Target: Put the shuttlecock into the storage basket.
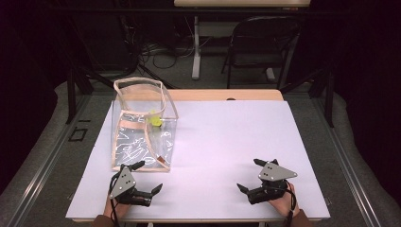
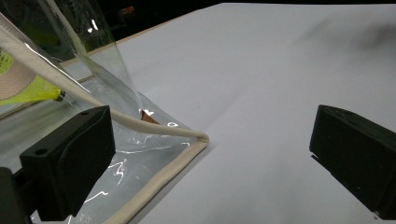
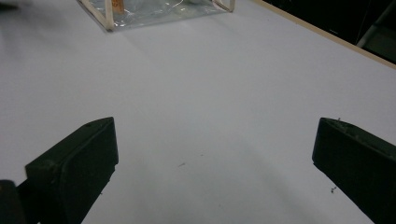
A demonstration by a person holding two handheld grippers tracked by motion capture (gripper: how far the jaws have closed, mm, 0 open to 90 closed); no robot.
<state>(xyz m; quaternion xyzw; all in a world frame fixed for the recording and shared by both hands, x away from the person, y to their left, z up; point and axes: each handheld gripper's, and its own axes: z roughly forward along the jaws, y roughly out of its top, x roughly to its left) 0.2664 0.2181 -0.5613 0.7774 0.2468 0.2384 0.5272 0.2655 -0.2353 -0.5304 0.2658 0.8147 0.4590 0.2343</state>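
A clear plastic bag (image 1: 142, 124) with beige trim stands upright at the left of the white table top (image 1: 227, 137). Inside it lies a yellow-green object (image 1: 155, 120). My left gripper (image 1: 150, 176) rests just in front of the bag's near corner, open and empty. In the left gripper view the bag's bottom corner (image 2: 154, 154) lies between the spread jaws of the left gripper (image 2: 210, 158), close to the left one, and the yellow-green object (image 2: 28, 88) shows through the plastic. My right gripper (image 1: 249, 174) sits open at the front right, over bare table, far from the bag (image 3: 154, 9).
A wooden table edge (image 1: 222, 94) runs along the back of the white sheet. Behind it stand a black folding chair (image 1: 262, 42) and a white table leg (image 1: 196, 47), with cables on the floor. The front table edge is just under both hands.
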